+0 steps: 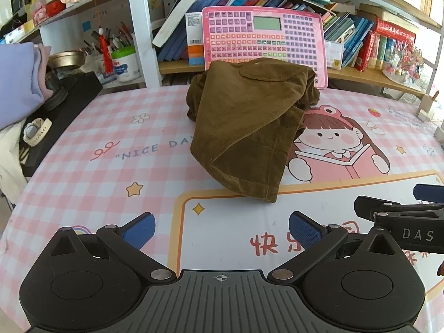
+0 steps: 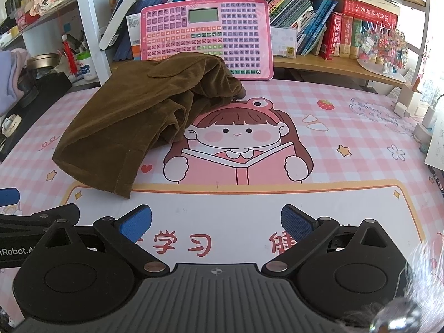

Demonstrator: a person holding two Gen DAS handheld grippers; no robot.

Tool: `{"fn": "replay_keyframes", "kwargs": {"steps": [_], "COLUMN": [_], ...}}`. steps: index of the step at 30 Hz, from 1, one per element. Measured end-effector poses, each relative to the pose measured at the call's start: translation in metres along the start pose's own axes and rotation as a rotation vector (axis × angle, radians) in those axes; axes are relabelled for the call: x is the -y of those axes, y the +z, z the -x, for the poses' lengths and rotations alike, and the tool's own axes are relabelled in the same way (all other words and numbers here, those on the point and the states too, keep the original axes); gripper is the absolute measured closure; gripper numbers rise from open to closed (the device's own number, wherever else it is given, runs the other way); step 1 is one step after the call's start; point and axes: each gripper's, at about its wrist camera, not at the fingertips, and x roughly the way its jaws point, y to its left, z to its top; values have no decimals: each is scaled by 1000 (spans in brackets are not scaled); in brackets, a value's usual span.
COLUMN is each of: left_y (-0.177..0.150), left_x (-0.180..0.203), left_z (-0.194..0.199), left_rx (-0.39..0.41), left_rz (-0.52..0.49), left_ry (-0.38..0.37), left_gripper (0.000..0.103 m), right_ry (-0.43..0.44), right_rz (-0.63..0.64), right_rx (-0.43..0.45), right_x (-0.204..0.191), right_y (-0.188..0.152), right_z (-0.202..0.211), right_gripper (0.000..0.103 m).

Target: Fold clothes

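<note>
Crumpled brown corduroy garment (image 1: 249, 127) is seen ahead of left gripper (image 1: 222, 229) and right gripper (image 2: 216, 222); both are spread wide, nothing held.

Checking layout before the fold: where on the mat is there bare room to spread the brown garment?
Free: the white panel between the brown garment and both open grippers, and the right side past the cartoon girl. Crowded: the left edge, by the watch and folded clothes.

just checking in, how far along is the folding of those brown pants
Nothing looks done: the brown pants lie in a rumpled heap on the pink desk mat. Nothing is in hand: the left gripper and right gripper are both open, short of the cloth. Spreading and folding are all left.
</note>
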Motion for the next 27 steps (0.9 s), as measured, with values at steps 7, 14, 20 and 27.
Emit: {"fn": "replay_keyframes", "kwargs": {"steps": [7, 14, 20, 27], "left_y": [0, 0, 2, 4], "left_x": [2, 3, 5, 13], "left_z": [1, 2, 3, 0], "left_rx": [0, 5, 13, 3], "left_rz": [11, 32, 33, 2], "left_ry": [3, -2, -13, 35], "left_gripper": [0, 0, 0, 0], "right_ry": [12, 32, 45, 51], "right_rz": [5, 11, 13, 18], "right_rx": [-3, -5, -6, -15], "right_x": [2, 4, 7, 10], "right_y": [0, 1, 3, 4], "right_z": [-1, -2, -5, -9], "right_gripper": [2, 2, 2, 2]}}
